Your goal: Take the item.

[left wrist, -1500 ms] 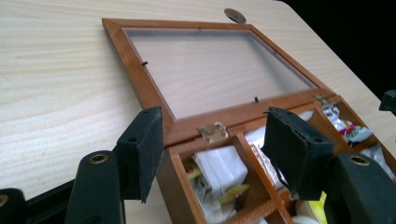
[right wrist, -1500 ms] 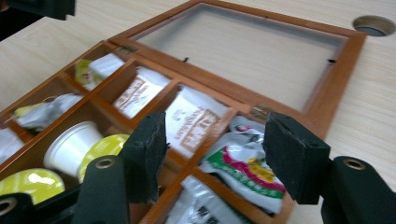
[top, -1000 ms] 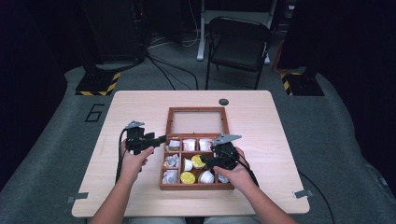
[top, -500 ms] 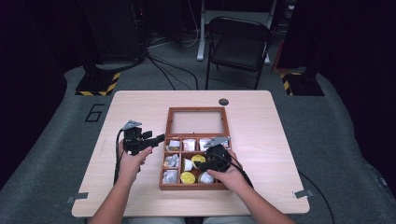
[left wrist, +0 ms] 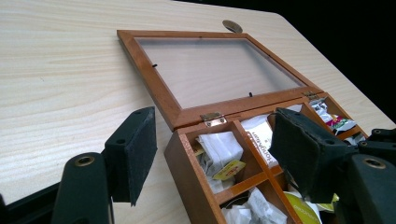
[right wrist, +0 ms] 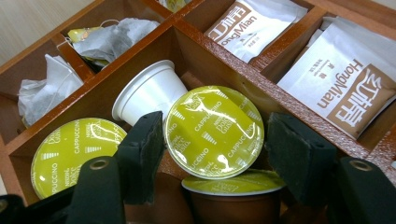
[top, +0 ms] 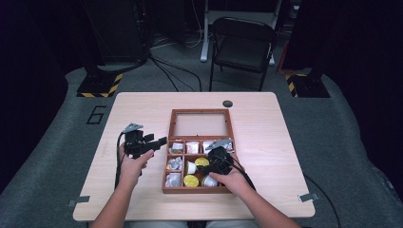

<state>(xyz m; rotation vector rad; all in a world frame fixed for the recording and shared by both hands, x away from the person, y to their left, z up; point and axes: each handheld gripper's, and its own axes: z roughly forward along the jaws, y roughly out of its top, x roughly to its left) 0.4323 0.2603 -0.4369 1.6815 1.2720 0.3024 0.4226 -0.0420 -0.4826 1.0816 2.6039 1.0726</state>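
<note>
A wooden compartment box (top: 195,190) sits mid-table, its glass lid (top: 200,124) laid back flat. It holds tea bags (right wrist: 345,88) and green-lidded coffee capsules (top: 191,181). My right gripper (top: 209,166) dips into the middle row. Its jaws stand open on either side of a tilted white capsule with a green lid (right wrist: 215,130), and I see no pad pressing on it. My left gripper (top: 157,145) hovers at the box's left side. Its jaws have just been opening, and they straddle the box's corner (left wrist: 187,172) without touching.
Bare table (top: 275,142) lies to the right and left of the box. A small dark round disc (top: 227,103) sits behind the lid. A black chair (top: 244,47) stands beyond the table's far edge. Cables trail from both grippers.
My right gripper has moved down and to the left, deeper into the box over the capsules. The left hand has stayed beside the box.
</note>
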